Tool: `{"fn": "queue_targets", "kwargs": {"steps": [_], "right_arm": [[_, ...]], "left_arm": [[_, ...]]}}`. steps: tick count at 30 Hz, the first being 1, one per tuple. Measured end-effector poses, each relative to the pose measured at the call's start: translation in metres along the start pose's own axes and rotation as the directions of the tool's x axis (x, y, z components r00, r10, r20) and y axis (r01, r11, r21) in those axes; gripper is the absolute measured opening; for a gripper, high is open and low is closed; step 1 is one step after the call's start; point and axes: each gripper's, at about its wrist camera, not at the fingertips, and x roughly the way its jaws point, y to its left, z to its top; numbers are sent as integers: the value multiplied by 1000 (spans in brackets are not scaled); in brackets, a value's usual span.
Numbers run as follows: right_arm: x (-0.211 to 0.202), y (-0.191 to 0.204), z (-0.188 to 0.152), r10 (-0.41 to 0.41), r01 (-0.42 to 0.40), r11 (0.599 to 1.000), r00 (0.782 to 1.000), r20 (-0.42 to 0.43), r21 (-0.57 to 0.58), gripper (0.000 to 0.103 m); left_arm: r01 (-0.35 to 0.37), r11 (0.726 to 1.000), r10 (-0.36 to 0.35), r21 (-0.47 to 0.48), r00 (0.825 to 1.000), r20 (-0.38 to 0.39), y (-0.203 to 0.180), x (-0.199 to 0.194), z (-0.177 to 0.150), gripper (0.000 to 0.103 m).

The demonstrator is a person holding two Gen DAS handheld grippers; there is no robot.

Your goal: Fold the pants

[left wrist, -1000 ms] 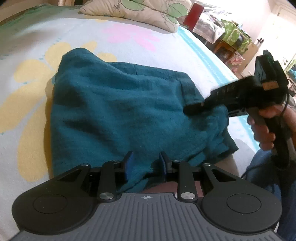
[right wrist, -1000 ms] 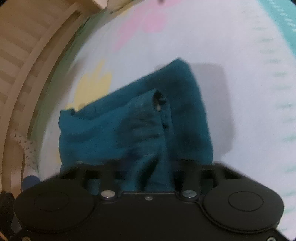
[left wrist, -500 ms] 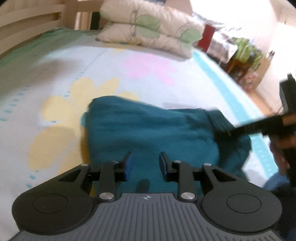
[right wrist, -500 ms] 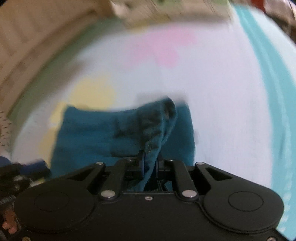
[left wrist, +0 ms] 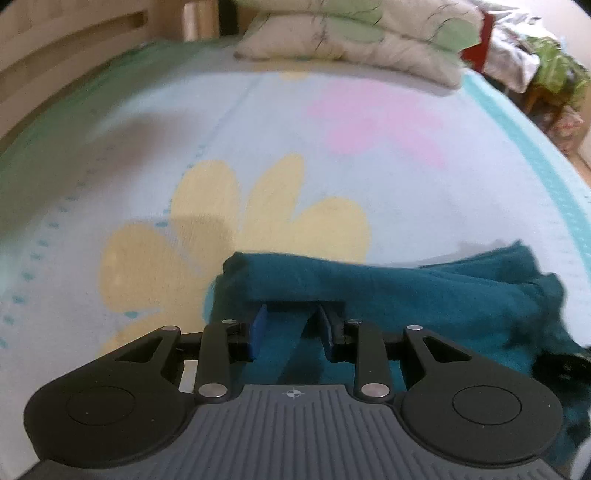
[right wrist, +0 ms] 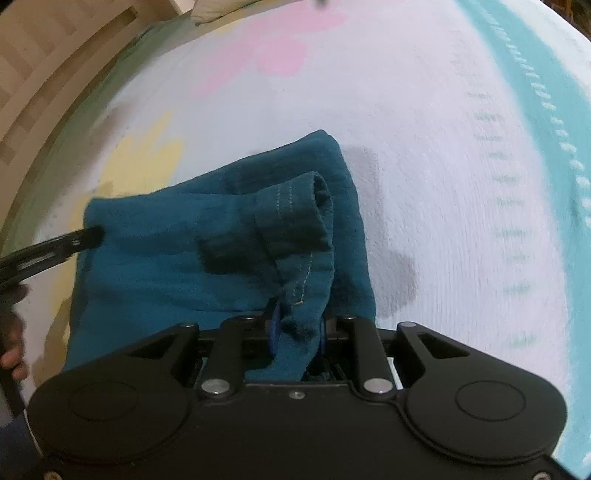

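- Left wrist view: I have the left gripper (left wrist: 291, 326) tilted steeply down over the bed sheet (left wrist: 258, 122). Its tips are tucked under a raised fold of the teal pants (left wrist: 424, 291) at the garment's 9 o'clock end.
- Its jaws stand partly apart; teal cloth lies between and under the blue pads (left wrist: 257, 328), but I see neither pad pressing on it.
- The pants lie bunched from the centre toward 3 o'clock, on the sheet's yellow flower print. Pillows (left wrist: 354, 33) sit at 12 o'clock.
- Right wrist view: I hold the right gripper (right wrist: 295, 328) pitched steeply down at the pants' near edge, at 6 o'clock.
- Its jaws have just been opening, yet a stitched hem strip of the pants runs up between the pads, which I read as gripping it.
- At 9 o'clock the left gripper's dark tip touches the pants' far corner, and a hand (right wrist: 11, 354) shows at the frame edge.
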Motion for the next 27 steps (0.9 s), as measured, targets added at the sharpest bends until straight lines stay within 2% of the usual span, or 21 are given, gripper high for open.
{"fn": "queue_targets", "kwargs": {"steps": [5, 9, 13, 17, 22, 27], "right_arm": [[0, 4, -2, -15, 15, 1000, 1000, 5, -23, 28], [0, 10, -3, -36, 37, 998, 999, 9, -49, 29], [-1, 15, -3, -47, 47, 997, 999, 8, -55, 28], [1, 22, -6, -70, 71, 995, 997, 16, -71, 28], [3, 31, -9, -99, 101, 990, 995, 23, -95, 29], [4, 37, -11, -112, 115, 988, 993, 30, -99, 33]], "left_arm": [[-28, 999, 28, 45, 1000, 2, -7, 8, 1, 30], [-41, 997, 40, 67, 999, 7, -12, -1, -3, 31], [-32, 999, 32, 36, 999, 0, -5, -18, -7, 31], [-31, 1000, 31, 0, 999, -20, 3, -36, -27, 34], [7, 999, -9, -33, 998, -58, 10, -49, -59, 36], [41, 996, -47, -77, 996, -79, 17, -55, -91, 44]]}}
